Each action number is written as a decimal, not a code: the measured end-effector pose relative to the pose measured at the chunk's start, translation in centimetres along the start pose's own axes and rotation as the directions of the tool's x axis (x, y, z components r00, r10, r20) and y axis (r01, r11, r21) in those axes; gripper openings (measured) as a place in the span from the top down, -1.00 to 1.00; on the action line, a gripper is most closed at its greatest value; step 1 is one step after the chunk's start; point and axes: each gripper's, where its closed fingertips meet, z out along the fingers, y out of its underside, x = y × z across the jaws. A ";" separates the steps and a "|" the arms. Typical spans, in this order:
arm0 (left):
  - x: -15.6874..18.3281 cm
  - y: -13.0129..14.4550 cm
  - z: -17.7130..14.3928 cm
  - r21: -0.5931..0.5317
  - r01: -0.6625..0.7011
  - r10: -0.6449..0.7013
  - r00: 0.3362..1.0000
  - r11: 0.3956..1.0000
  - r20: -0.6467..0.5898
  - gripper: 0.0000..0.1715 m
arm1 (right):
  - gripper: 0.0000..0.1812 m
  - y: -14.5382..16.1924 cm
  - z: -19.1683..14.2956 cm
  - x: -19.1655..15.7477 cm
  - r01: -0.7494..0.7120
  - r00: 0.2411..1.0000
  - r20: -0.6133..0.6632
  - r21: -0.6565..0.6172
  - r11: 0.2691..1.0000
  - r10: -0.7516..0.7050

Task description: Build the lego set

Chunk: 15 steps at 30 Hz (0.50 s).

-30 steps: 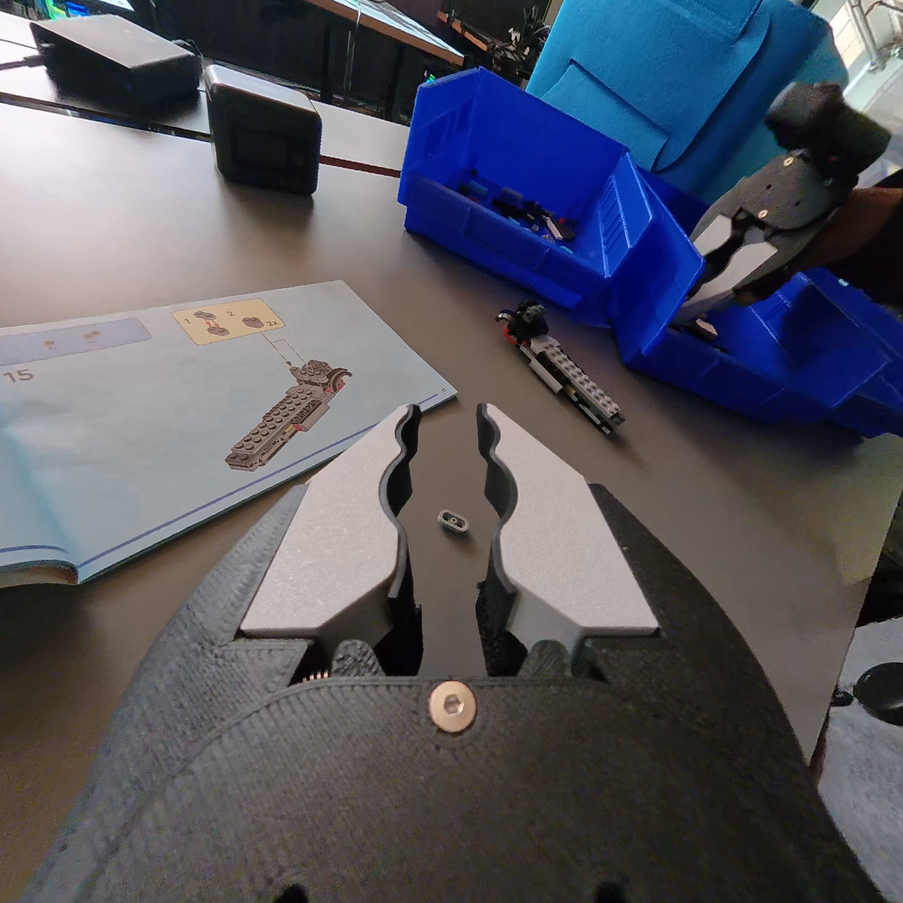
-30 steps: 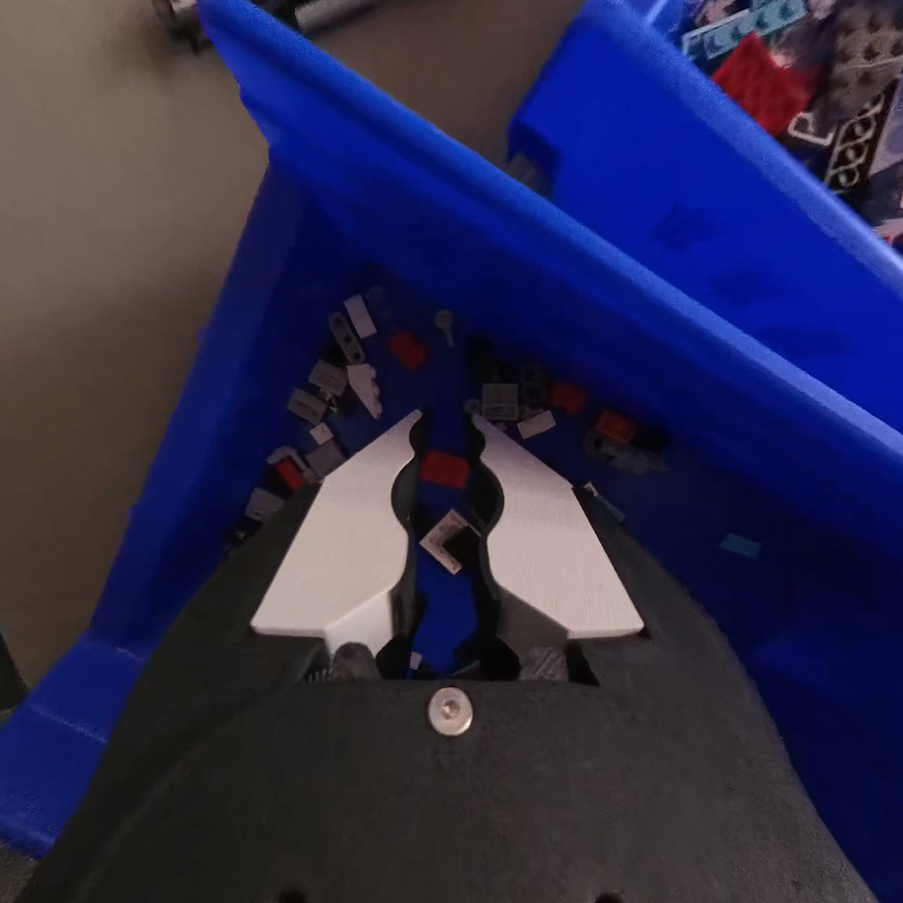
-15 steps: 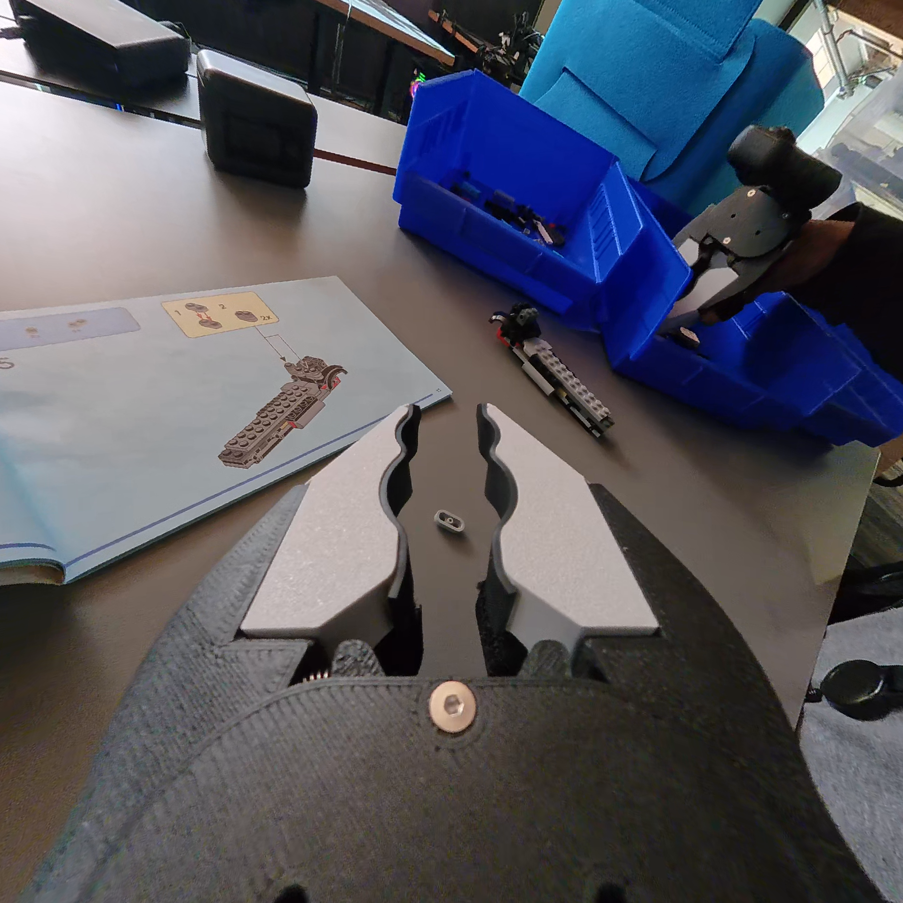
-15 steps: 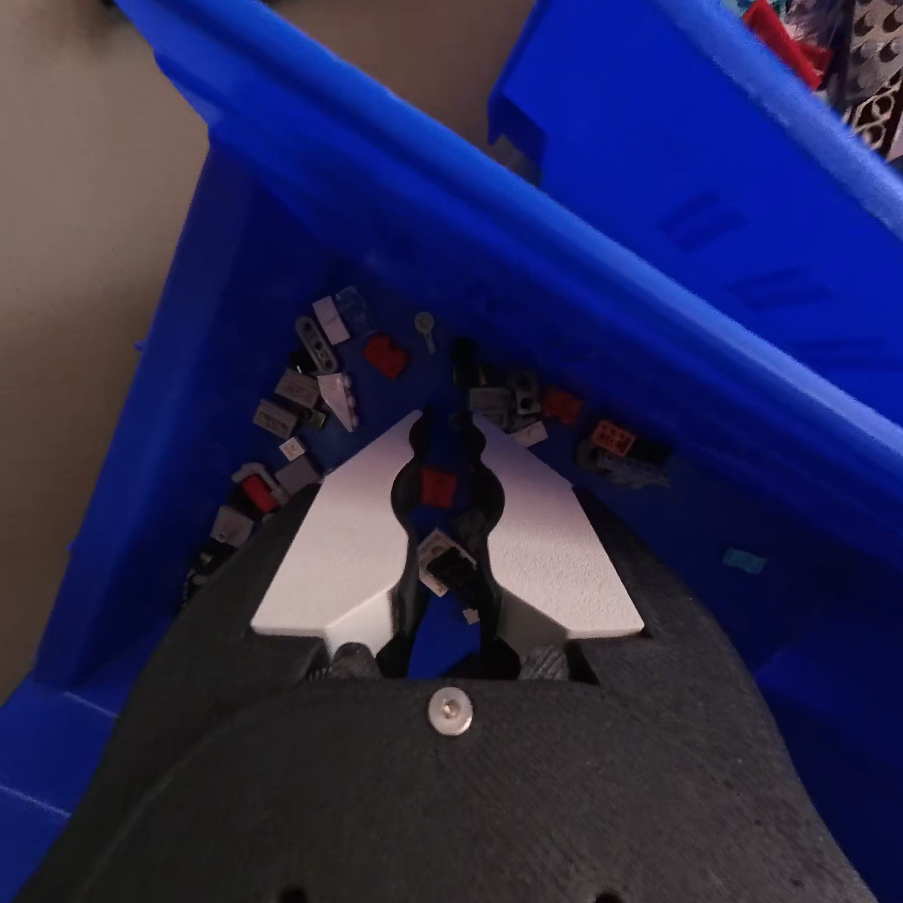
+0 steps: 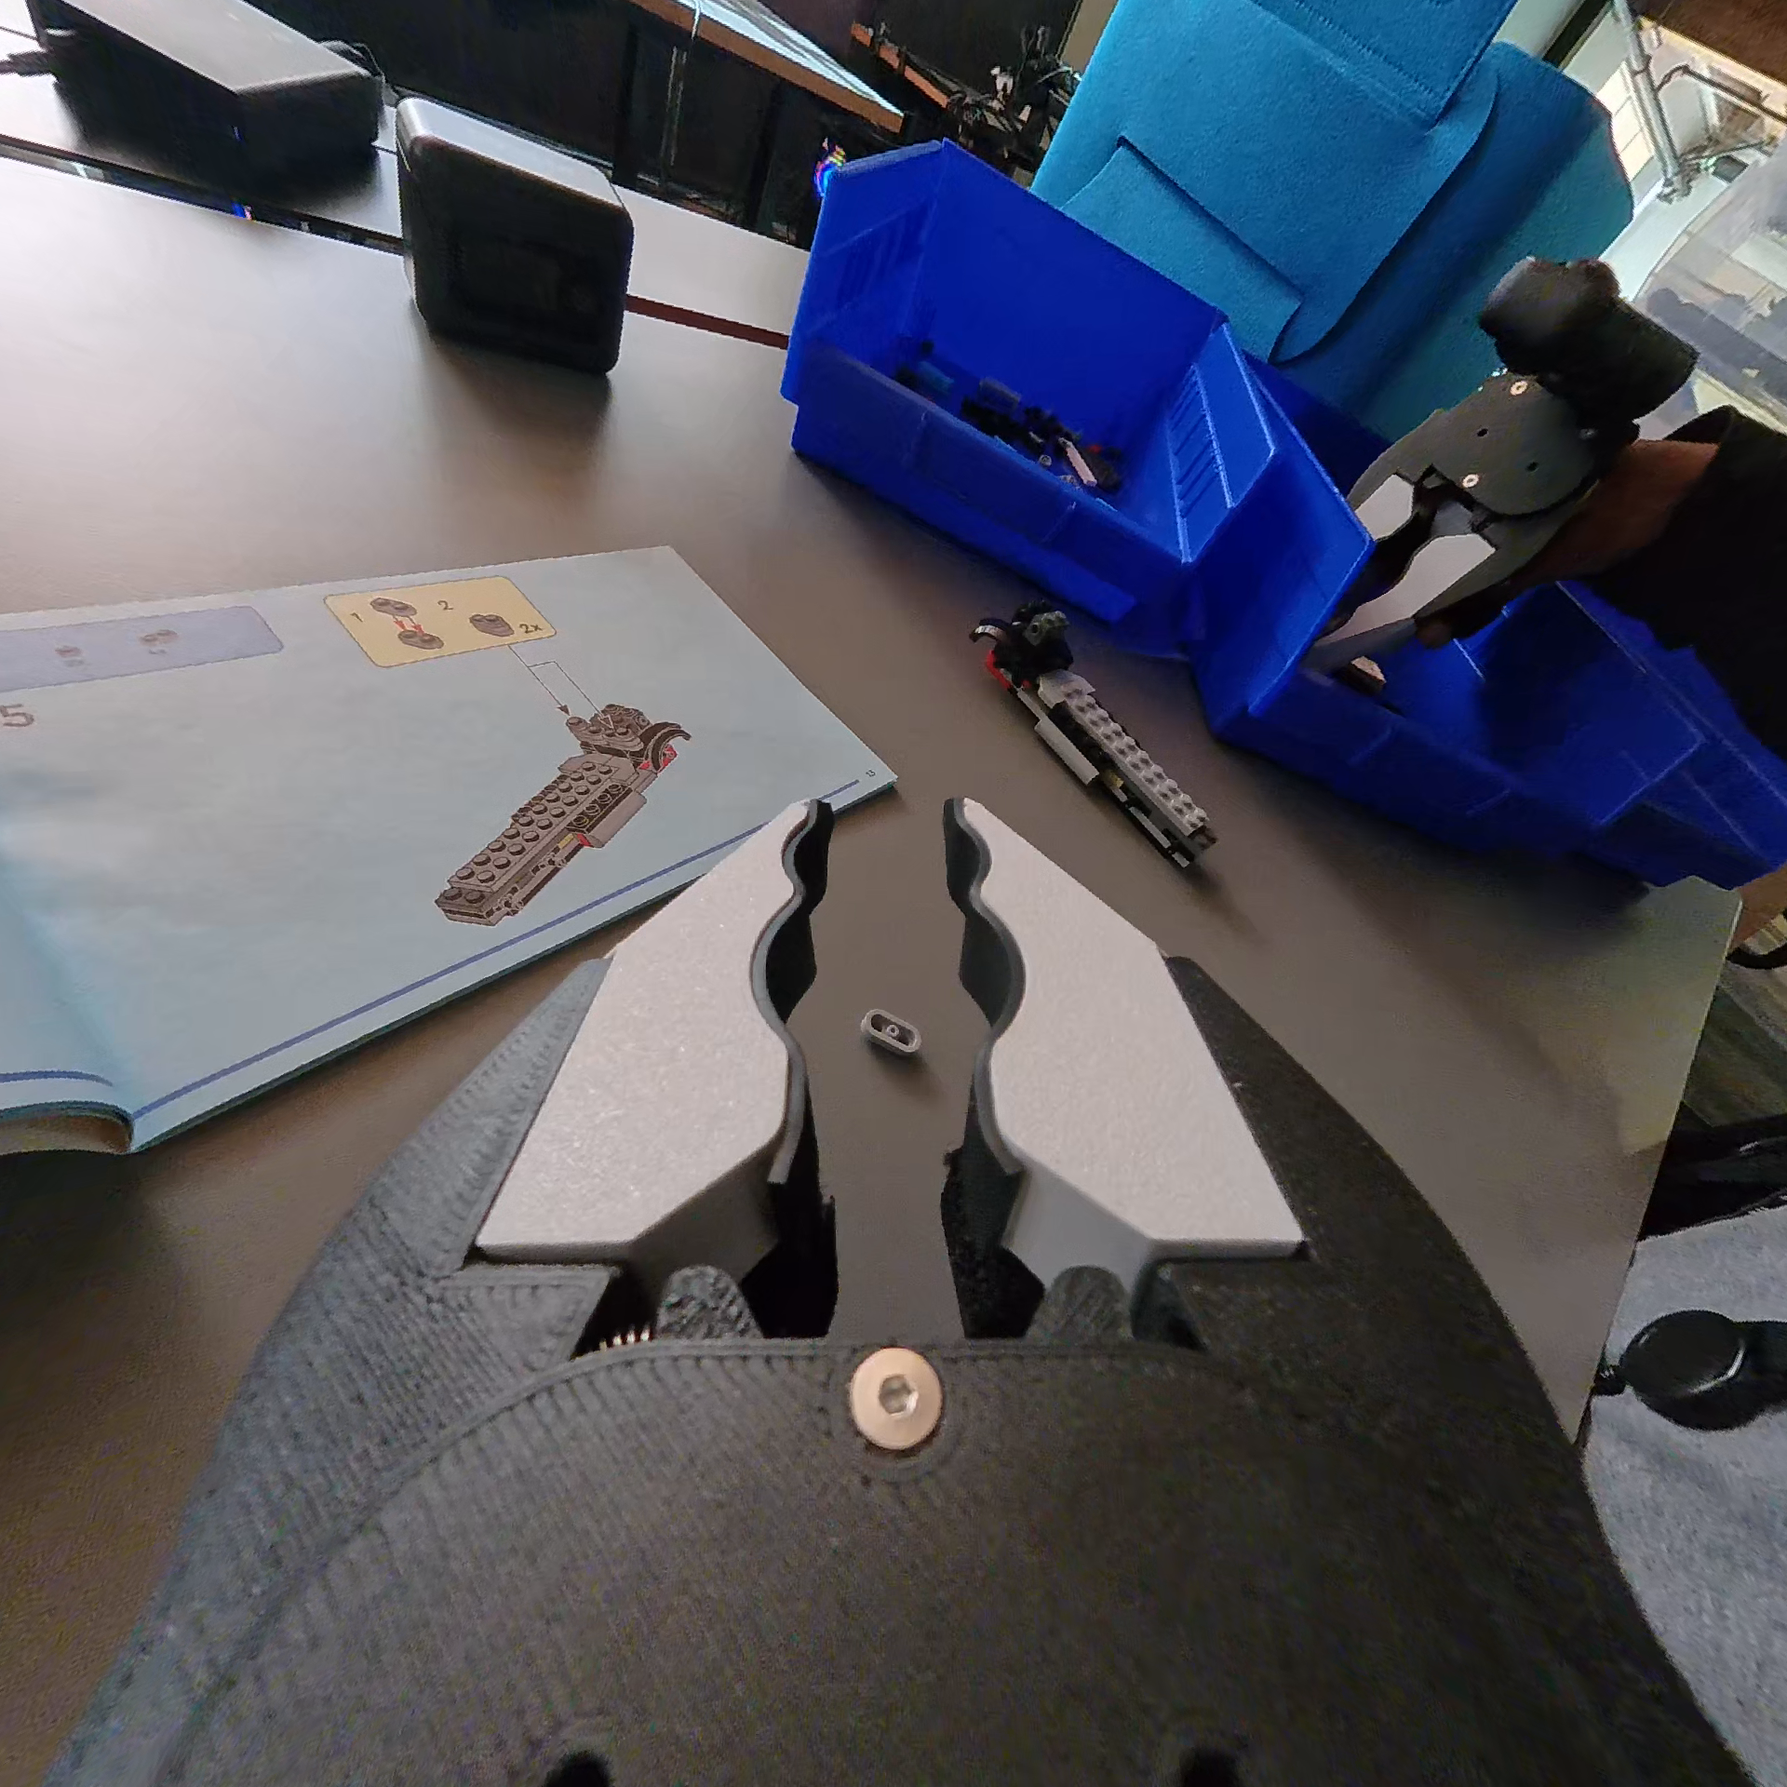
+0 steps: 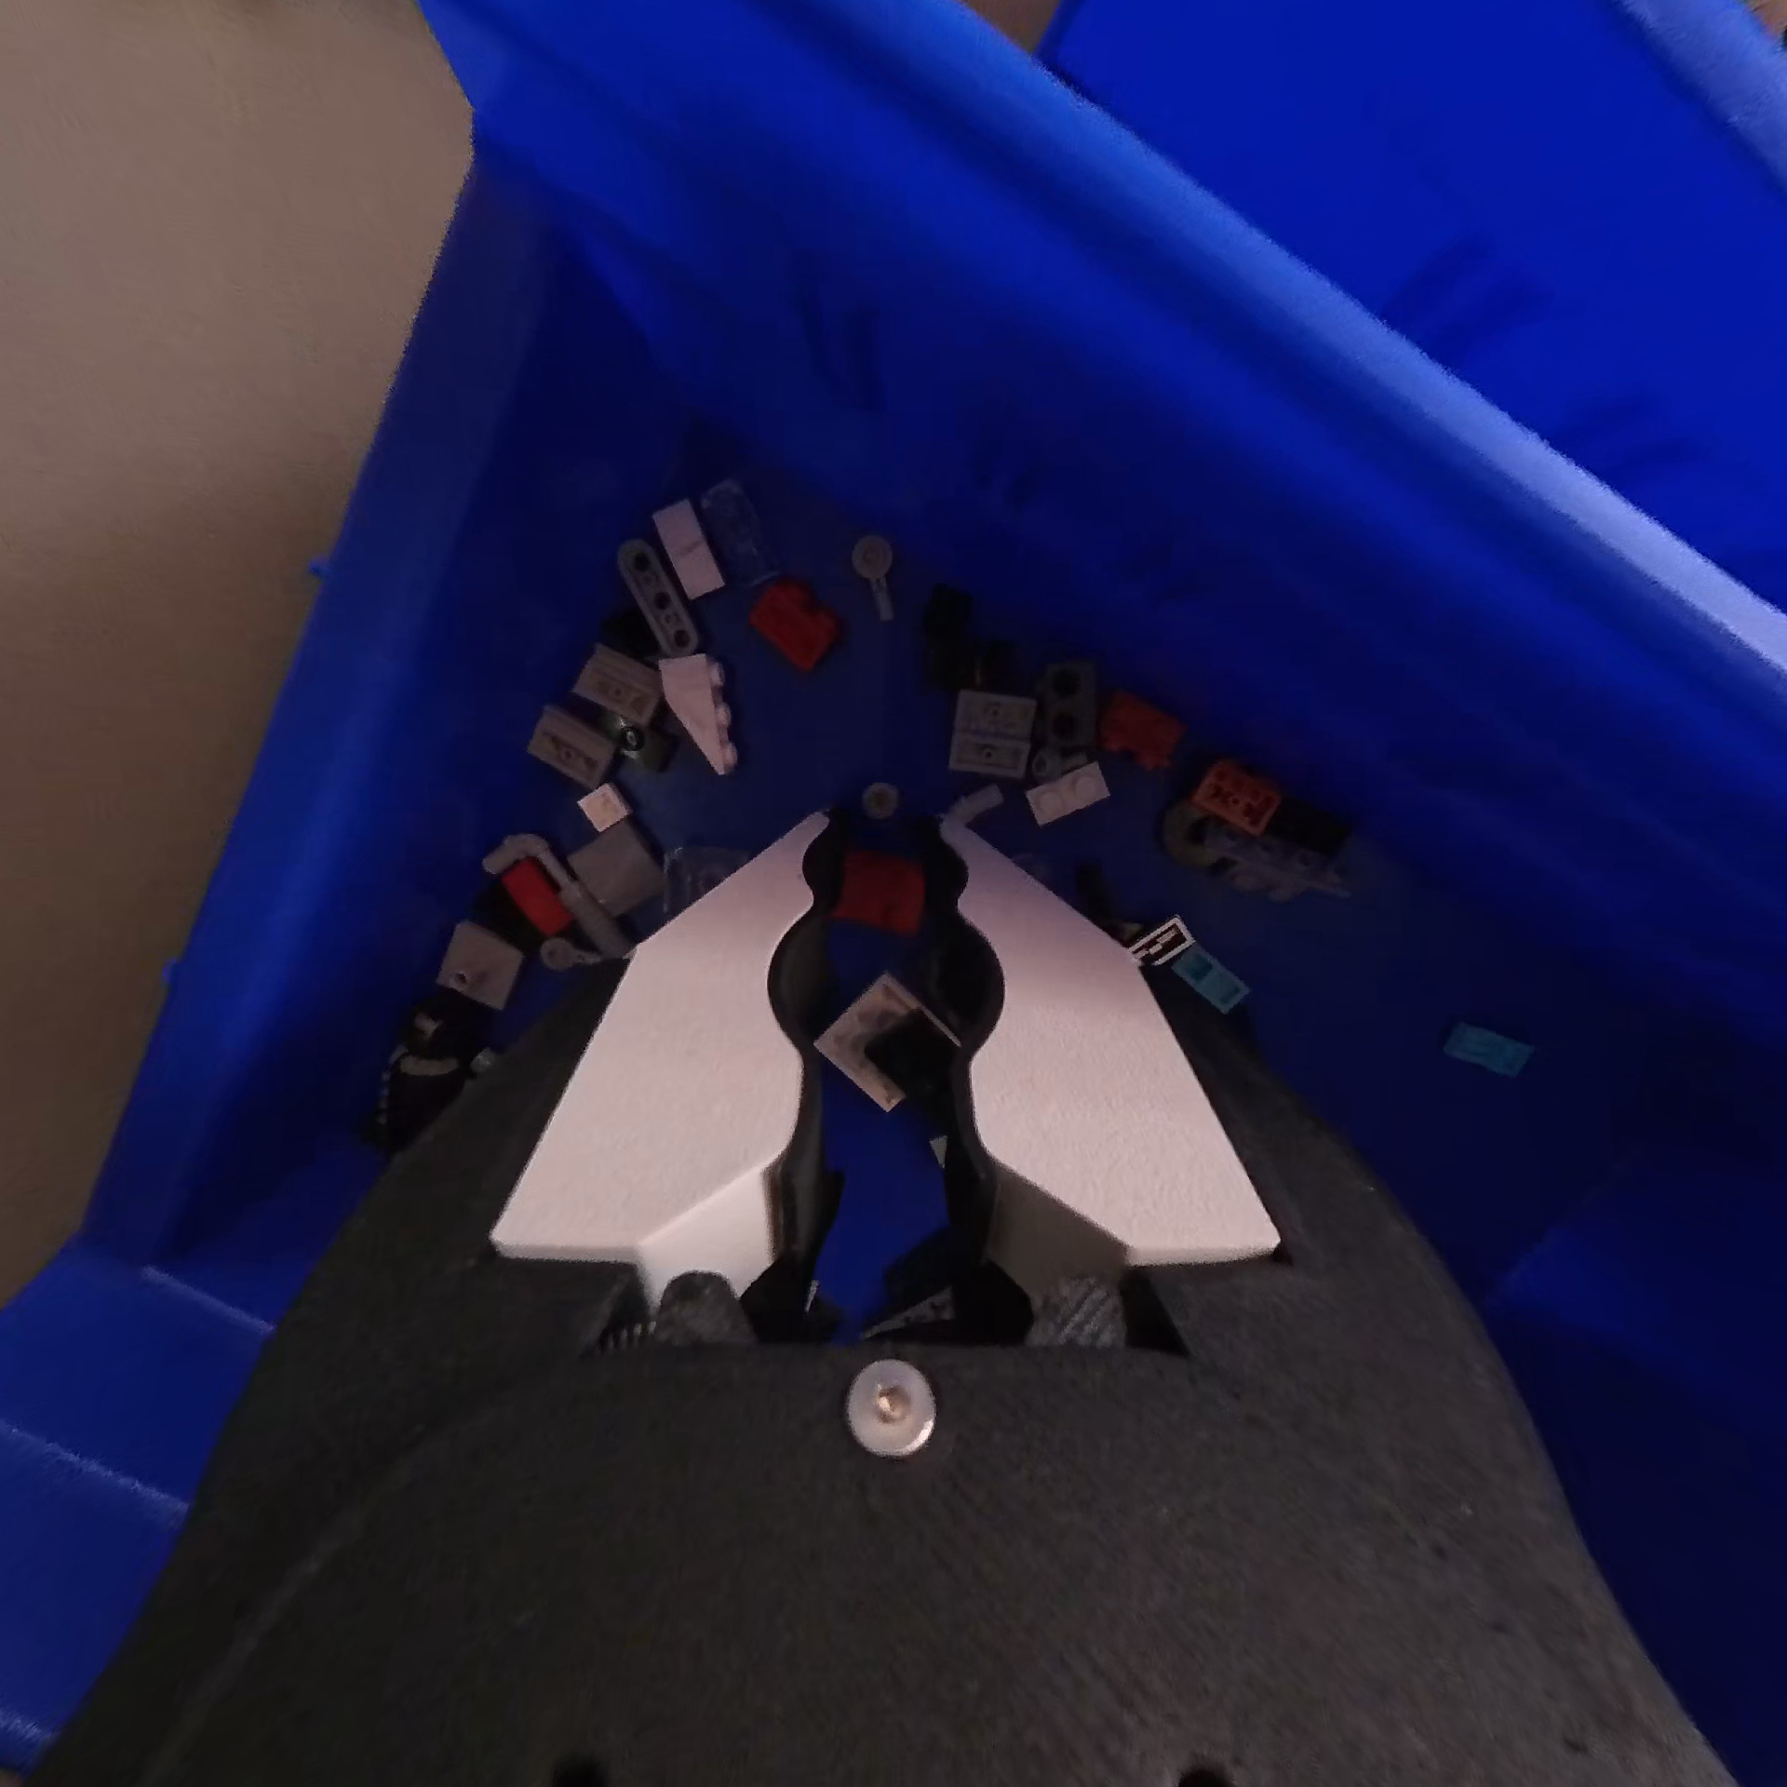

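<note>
My left gripper [image 5: 885, 812] is open and hovers low over the dark table. A small grey lego piece [image 5: 890, 1030] lies on the table between its fingers [image 5: 677, 1044], untouched. A partly built grey and black lego model [image 5: 1093, 745] lies ahead to the right. My right gripper [image 6: 885, 827] is open inside a blue bin [image 6: 1064, 387], its tips on either side of a red brick [image 6: 880, 890]. A white and black piece [image 6: 890, 1039] lies farther back between its fingers. The right gripper also shows in the left wrist view [image 5: 1373, 638], dipped into the near blue bin [image 5: 1508, 764].
An open instruction booklet [image 5: 338, 822] lies at the left. A second blue bin [image 5: 967, 454] with parts stands behind the model. A black box [image 5: 512, 261] sits at the back. Several loose grey, red and black pieces [image 6: 677, 696] lie on the bin floor. The table edge [image 5: 1644, 1112] is at the right. My right fingertips sit around 35 cm from my left ones.
My right gripper has shifted inside the bin, staying open, with the red brick kept between its tips. My left gripper has stayed open over the small grey piece.
</note>
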 end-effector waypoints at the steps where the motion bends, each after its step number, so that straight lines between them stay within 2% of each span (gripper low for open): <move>1: 0.0 0.0 0.0 0.000 0.000 0.000 1.000 1.000 0.000 0.71 | 0.80 -0.1 0.1 0.0 0.002 1.000 -0.001 0.004 1.000 -0.002; 8: 0.0 -0.1 -0.1 0.007 0.000 0.000 1.000 1.000 -0.002 0.71 | 0.83 -0.1 0.9 0.1 0.018 1.000 -0.008 -0.014 1.000 -0.018; 15: 0.1 -0.3 -0.2 0.026 0.002 -0.002 1.000 1.000 -0.012 0.71 | 0.89 -0.9 0.1 -0.3 0.005 0.999 -0.035 0.011 1.000 -0.005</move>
